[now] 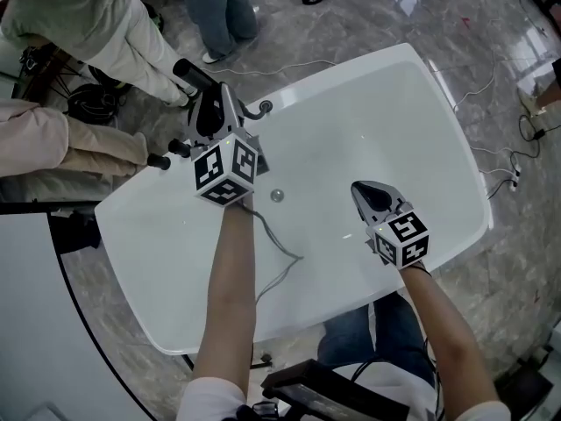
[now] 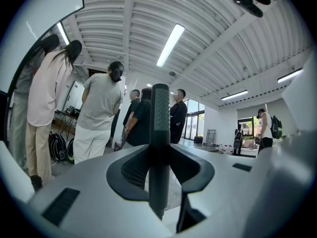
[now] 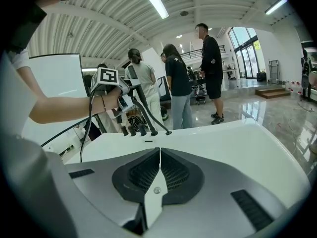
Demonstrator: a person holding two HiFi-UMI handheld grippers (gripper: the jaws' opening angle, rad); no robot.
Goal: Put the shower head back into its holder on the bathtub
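The left gripper has its fingers pressed on the shower head, a slim dark handle that stands upright and crosses the fingers at a right angle; its long axis runs from above the fingers to below them. The hose hangs from the lower end and trails back into the bathtub. The move now turns on what lies below the fingers. In the right gripper view, the row of dark fittings on the tub rim is directly under the left gripper, and the lower end of the handle comes down close to them. I cannot tell which fitting is the holder, or whether the handle already touches it. In my judgement the handle is nearly in line with the row, so what remains is mostly a straight lowering along its own axis, with a small correction sideways if the tip is beside the opening. The right gripper is well apart, over the middle of the tub, with its fingers pressed together on nothing. The left hand is clearly the nearer one.
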